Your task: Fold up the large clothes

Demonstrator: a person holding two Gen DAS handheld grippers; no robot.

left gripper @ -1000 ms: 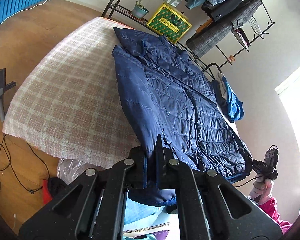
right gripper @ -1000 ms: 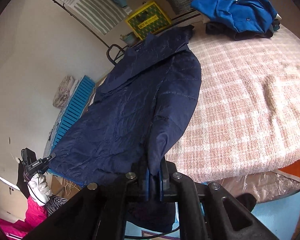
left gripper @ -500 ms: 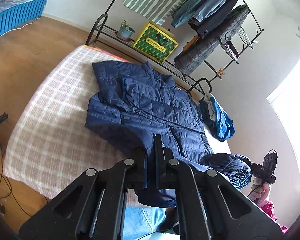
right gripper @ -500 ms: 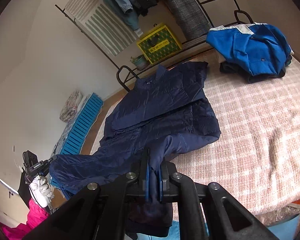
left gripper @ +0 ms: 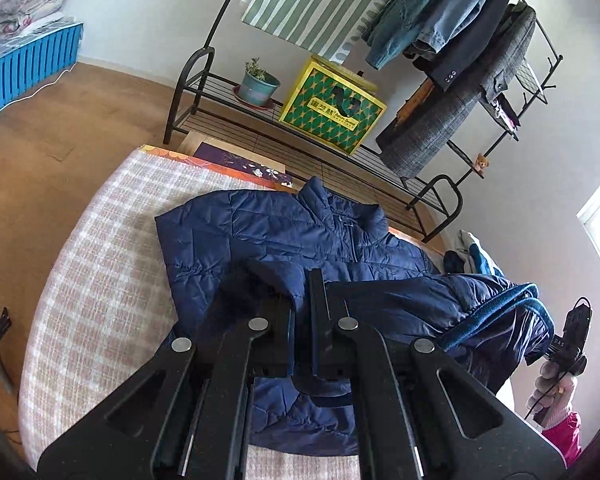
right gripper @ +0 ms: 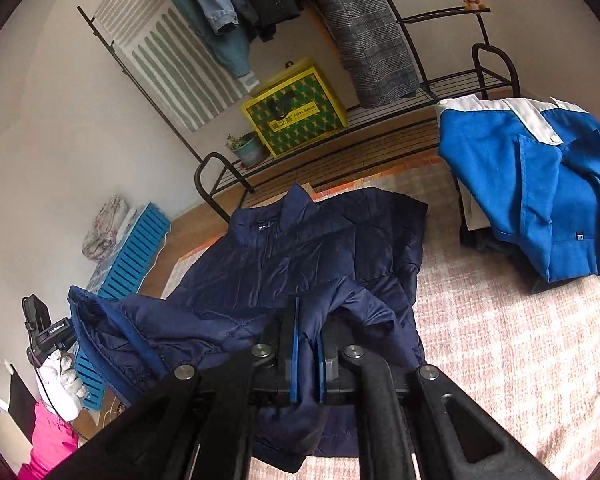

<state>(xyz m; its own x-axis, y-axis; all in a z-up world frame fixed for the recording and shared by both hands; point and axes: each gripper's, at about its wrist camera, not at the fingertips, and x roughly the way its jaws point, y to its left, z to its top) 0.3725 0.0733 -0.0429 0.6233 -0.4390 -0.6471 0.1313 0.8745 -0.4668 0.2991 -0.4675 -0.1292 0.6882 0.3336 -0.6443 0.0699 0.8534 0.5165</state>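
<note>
A navy quilted jacket [left gripper: 284,232] lies on the pink-and-white checked bed cover [left gripper: 100,264], collar toward the clothes rack. Its lower half is lifted and doubled over toward the collar. My left gripper [left gripper: 302,296] is shut on one corner of the jacket's hem. In the right wrist view the same jacket [right gripper: 312,248] shows, and my right gripper [right gripper: 306,320] is shut on the other hem corner. The raised hem [left gripper: 496,312] sags between the two grippers, showing its blue lining. Each view catches the other gripper at its edge, held by a gloved hand [right gripper: 60,380].
A blue-and-white garment [right gripper: 540,184] is piled on the bed right of the jacket. Behind the bed stands a black metal clothes rack [left gripper: 228,92] with hanging coats, a yellow-green box [left gripper: 332,108] and a potted plant [left gripper: 258,82]. A blue slatted crate [left gripper: 24,64] sits on the wooden floor.
Both grippers have carried the jacket's hem up and forward over the bed toward the collar. The jacket, stretched out flat a second ago, now lies half doubled over itself.
</note>
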